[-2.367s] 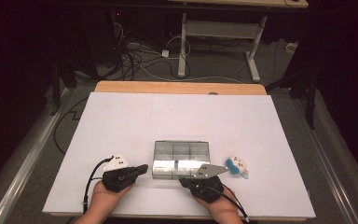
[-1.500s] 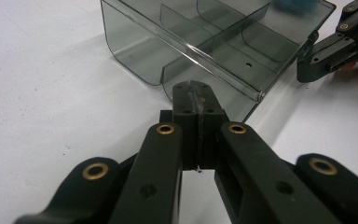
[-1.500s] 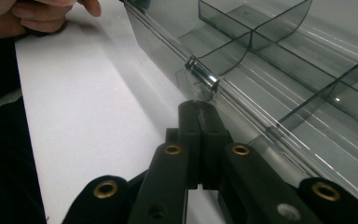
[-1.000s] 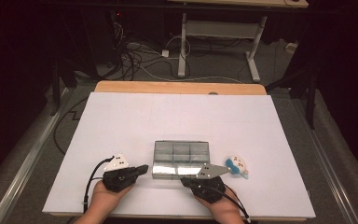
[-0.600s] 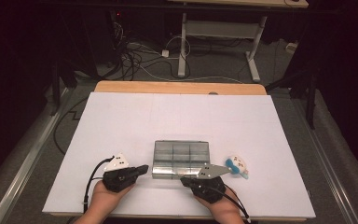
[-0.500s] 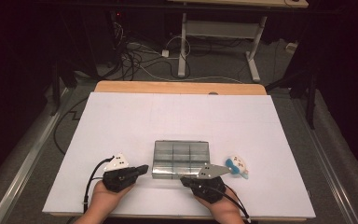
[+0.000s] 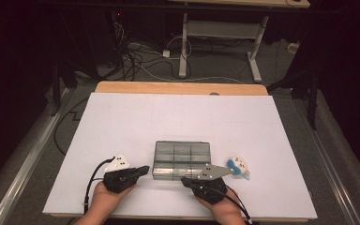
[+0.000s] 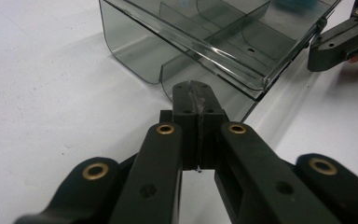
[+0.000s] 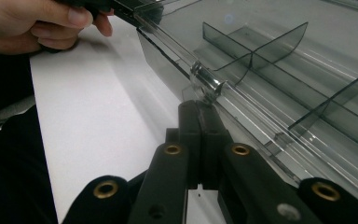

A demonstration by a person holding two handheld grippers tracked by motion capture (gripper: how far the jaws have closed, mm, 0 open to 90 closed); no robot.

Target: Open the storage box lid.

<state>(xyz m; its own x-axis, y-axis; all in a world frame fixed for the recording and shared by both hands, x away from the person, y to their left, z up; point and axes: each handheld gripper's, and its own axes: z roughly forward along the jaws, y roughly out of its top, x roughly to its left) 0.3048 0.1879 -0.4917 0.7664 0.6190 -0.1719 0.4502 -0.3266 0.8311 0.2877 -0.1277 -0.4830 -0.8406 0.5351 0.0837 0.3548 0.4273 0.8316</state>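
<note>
Hands (image 7: 107,197) low beside organizer box (image 7: 181,153)

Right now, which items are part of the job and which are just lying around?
In the job:
- clear compartment box, at its near edge
- left gripper, jaws shut, tip at the box front
- right gripper, jaws shut, tip at the box latch

Lying about:
- small white and blue item, right of the box
- white table
</note>
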